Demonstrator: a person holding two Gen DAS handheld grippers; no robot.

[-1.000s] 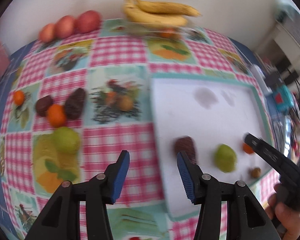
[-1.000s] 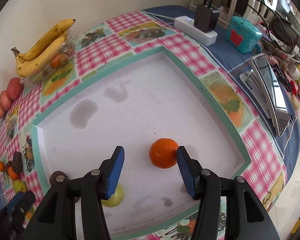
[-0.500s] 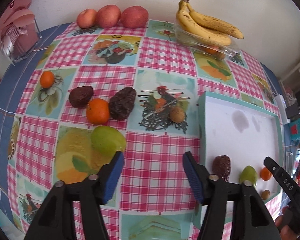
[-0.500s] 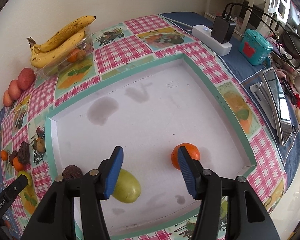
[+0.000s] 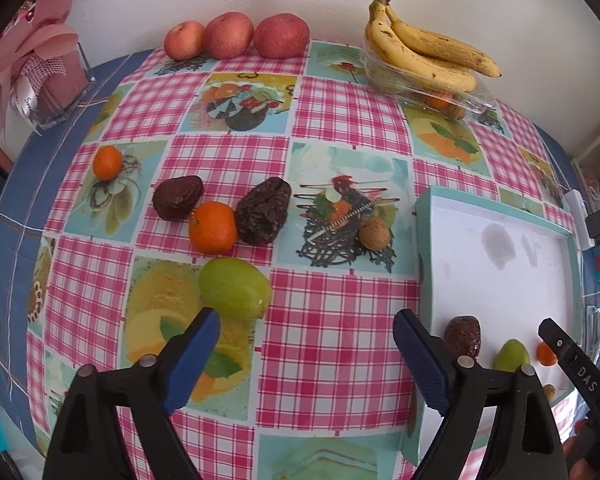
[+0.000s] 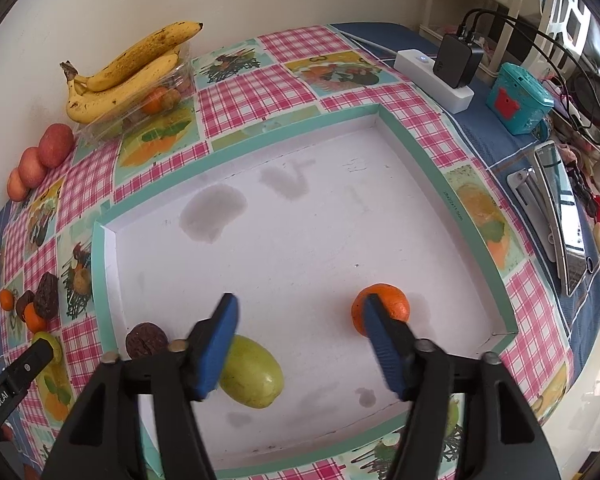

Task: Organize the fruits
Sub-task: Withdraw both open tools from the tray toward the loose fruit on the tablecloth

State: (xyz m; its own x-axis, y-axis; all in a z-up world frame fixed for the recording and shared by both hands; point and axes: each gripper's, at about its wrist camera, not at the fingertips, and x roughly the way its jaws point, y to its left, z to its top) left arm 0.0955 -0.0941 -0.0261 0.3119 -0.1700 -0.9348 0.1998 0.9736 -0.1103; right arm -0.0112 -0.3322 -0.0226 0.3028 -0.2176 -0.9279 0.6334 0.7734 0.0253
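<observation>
My left gripper (image 5: 306, 356) hangs open over the checked tablecloth, its left finger just below a green fruit (image 5: 235, 288). Beyond it lie an orange (image 5: 213, 227), two dark wrinkled fruits (image 5: 263, 211) (image 5: 177, 197), a small orange (image 5: 107, 162) and a brown round fruit (image 5: 375, 232). The white tray (image 6: 416, 148) with a teal rim holds a dark fruit (image 6: 146, 340), a green fruit (image 6: 252, 372) and an orange (image 6: 384, 312). My right gripper (image 6: 300, 348) stands open above the tray's near part, empty, between the green fruit and the orange.
Bananas (image 5: 424, 54) rest on a clear plastic box at the back by the wall, with three red apples (image 5: 236, 36) to their left. A pink gift box (image 5: 40, 80) stands far left. A power strip (image 6: 436, 76), a teal box (image 6: 520, 100) and a phone (image 6: 560, 216) lie right of the tray.
The left gripper swung left from the tray to over the tablecloth and its jaws widened. The right gripper pulled back from the orange, and its jaws widened too.
</observation>
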